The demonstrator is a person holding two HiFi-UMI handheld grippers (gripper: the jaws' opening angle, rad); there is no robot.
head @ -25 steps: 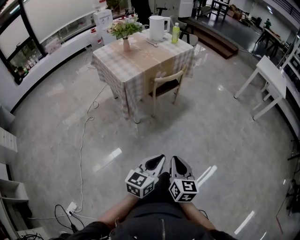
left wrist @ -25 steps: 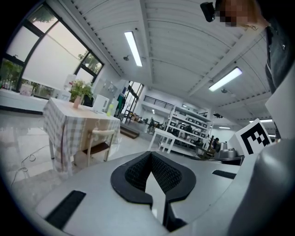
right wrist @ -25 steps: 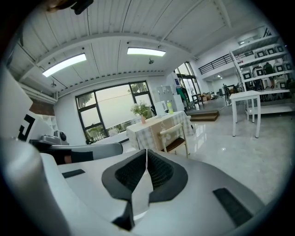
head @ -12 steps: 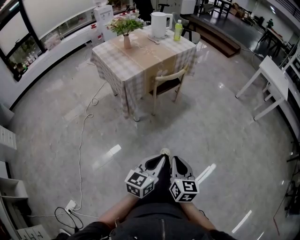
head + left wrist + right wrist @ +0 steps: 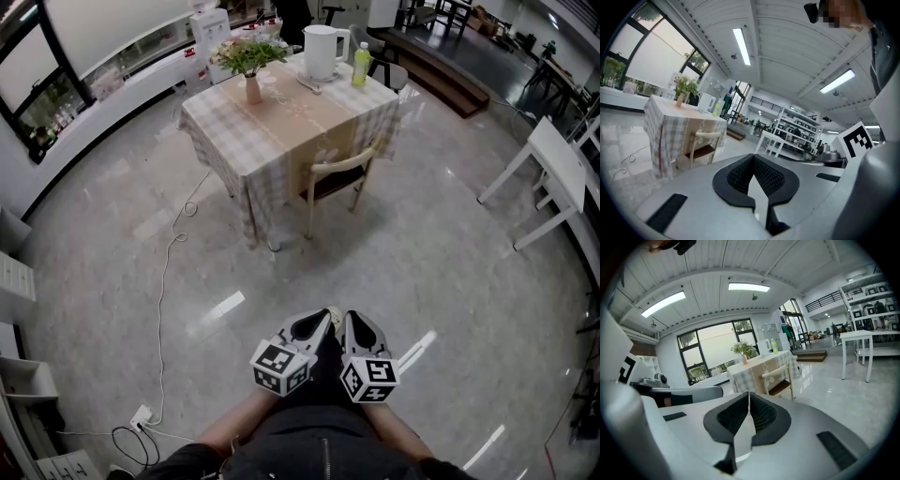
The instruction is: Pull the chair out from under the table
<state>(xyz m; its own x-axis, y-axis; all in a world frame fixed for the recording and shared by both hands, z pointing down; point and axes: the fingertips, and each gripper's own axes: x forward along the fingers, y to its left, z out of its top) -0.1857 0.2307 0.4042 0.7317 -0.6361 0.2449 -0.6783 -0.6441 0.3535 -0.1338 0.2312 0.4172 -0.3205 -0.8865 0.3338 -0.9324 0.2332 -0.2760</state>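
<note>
L gripper point(image 5: 314, 322) & R gripper point(image 5: 356, 326) sit side by side low in head view, close to the person's body. Both have jaws clenched together w/ nothing betw. them. Wooden chair point(image 5: 336, 178) is well apart from both, across the floor, tucked in at near side of table point(image 5: 234, 131), seat under the checked cloth, backrest showing. On table: flower vase point(image 5: 251, 66), white kettle point(image 5: 321, 52), green bottle point(image 5: 359, 64). White cable point(image 5: 164, 281) trails on floor at left.
</note>
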